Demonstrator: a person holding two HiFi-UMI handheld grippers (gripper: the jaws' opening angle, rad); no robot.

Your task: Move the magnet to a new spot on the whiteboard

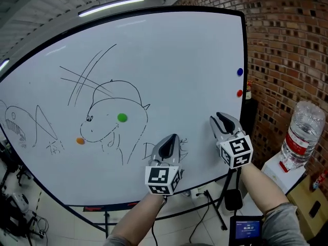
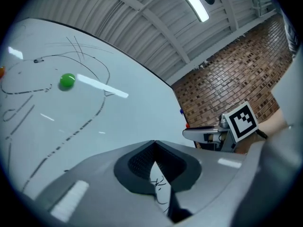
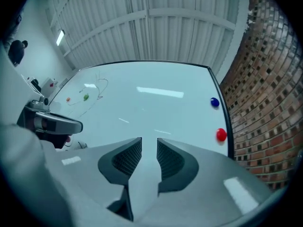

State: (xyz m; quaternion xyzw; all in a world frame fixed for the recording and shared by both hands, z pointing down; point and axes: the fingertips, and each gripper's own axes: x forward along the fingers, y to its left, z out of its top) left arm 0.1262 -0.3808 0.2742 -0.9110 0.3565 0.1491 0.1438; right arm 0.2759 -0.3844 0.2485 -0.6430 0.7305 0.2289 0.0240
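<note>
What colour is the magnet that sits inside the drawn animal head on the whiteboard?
Green. The magnet shows best in the head view.

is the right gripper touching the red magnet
Apart. The right gripper view shows the right gripper with open, empty jaws, and bare whiteboard lies between it and the red magnet near the board's right edge.
</note>
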